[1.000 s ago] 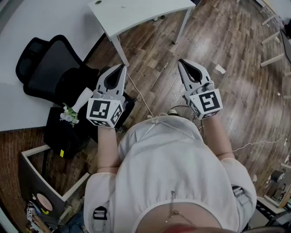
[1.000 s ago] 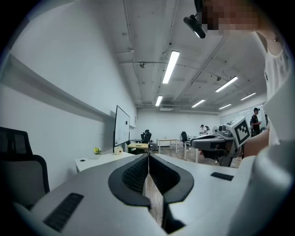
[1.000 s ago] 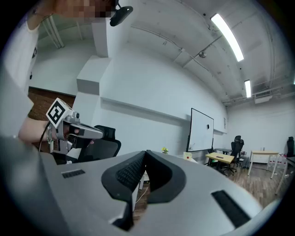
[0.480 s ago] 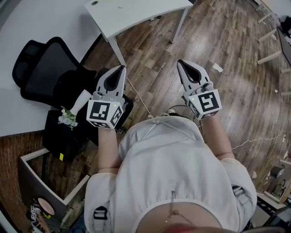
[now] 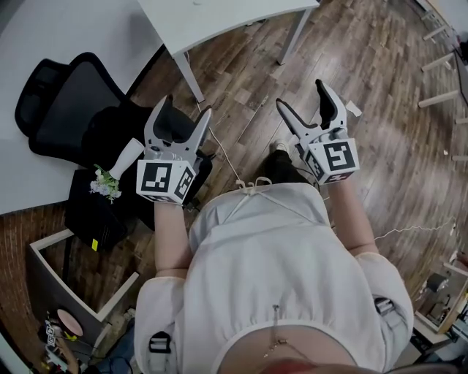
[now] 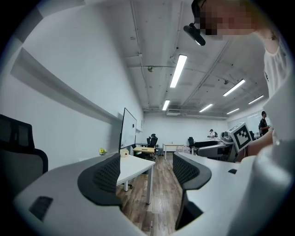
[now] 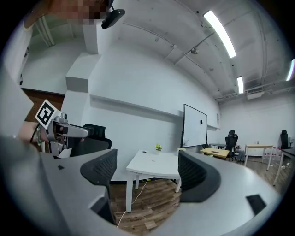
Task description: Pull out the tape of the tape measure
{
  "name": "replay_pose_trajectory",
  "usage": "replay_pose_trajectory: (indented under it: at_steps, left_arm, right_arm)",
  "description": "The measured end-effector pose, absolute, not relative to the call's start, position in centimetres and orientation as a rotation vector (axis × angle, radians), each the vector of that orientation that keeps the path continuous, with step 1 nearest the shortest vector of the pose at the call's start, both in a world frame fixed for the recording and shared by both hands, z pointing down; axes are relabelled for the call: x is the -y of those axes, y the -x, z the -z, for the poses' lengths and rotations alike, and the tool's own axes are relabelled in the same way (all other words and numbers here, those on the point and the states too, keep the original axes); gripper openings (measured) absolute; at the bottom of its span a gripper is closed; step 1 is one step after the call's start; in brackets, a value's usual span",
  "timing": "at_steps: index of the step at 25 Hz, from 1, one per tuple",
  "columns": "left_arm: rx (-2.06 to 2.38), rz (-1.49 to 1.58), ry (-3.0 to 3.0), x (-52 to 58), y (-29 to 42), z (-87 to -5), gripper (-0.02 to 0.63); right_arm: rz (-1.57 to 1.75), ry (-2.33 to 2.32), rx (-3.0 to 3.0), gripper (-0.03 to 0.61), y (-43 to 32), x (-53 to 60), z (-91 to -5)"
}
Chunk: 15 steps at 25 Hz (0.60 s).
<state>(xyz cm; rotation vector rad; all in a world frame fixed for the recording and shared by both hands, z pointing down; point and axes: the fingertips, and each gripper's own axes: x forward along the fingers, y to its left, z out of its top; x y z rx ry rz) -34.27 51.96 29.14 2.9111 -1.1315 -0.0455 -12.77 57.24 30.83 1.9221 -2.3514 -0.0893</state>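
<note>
Near the white table [image 5: 219,16], left gripper [image 5: 183,109] and right gripper [image 5: 301,96] are opening, empty; the tape measure, unseen, likely needs its hard case clamped, its springy tape hooked

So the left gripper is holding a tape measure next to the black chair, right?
Not quite. The left gripper holds nothing; its jaws are opening with nothing between them, as the left gripper view shows. It is next to the black chair.

I am viewing a white worktop [image 5: 219,18] standing on wood flooring [image 5: 380,146], a black office chair [image 5: 73,109] sitting beside it, small flowers [image 5: 104,184] lying nearby.
</note>
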Motion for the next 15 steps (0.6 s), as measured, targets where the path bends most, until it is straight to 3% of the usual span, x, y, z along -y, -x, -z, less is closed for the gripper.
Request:
replay_pose_trajectory:
  at_steps: [15]
  left_arm:
    - [1.389, -0.144, -2.753, -38.2, 22.3, -31.6, 0.351]
  right_arm:
    - [0.03, -1.603, 2.542, 0.407, 1.3, -39.0, -33.7]
